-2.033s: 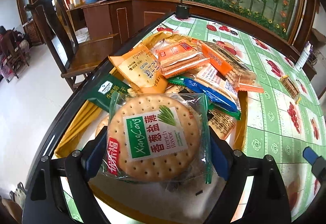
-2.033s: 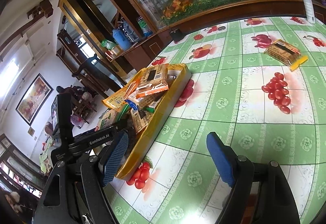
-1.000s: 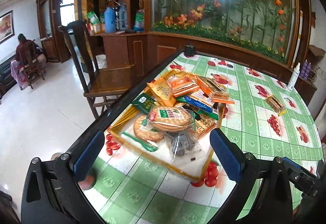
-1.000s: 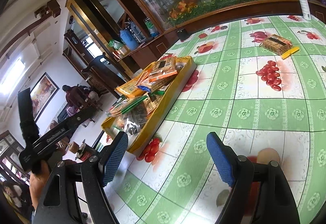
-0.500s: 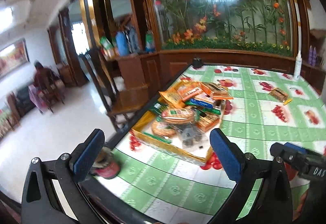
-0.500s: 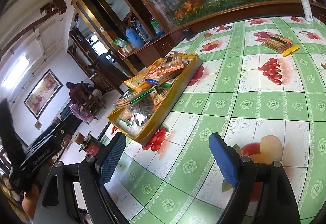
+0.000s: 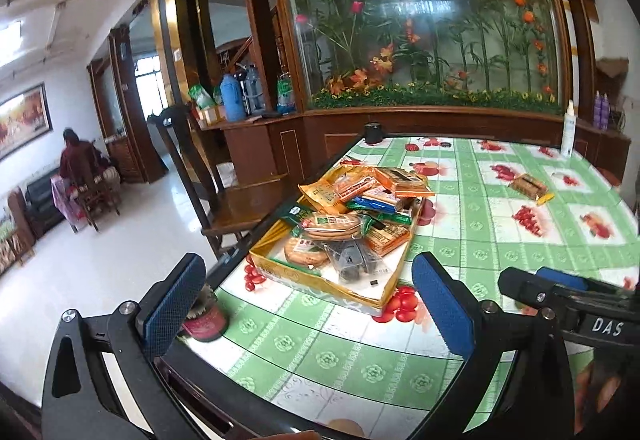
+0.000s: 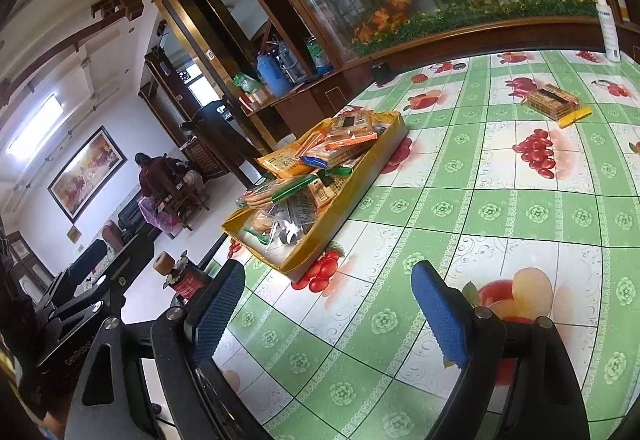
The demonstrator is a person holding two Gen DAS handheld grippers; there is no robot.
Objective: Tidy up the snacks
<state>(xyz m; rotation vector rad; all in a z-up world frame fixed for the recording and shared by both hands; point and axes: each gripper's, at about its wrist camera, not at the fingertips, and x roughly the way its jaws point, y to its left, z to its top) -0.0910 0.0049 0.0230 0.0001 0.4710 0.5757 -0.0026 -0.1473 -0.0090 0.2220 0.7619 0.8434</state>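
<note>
Both grippers hang with jaws spread and nothing between them: the left gripper (image 7: 308, 304) and the right gripper (image 8: 328, 304). The snacks (image 7: 352, 216) lie heaped in the yellow tray (image 7: 320, 282) near the table (image 7: 500, 240) edge (one packet (image 8: 554, 102) sits well apart).

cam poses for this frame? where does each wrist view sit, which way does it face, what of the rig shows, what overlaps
Left wrist: sits behind the open left gripper at the table's near edge, facing the yellow tray of snacks and the flower panel; the right gripper pokes in from the right.
Right wrist: sits behind the open right gripper over the green tablecloth, tilted, facing the tray from its right; the left gripper shows lower left.
Shared: tray, the loose snack pack, white bottle.
</note>
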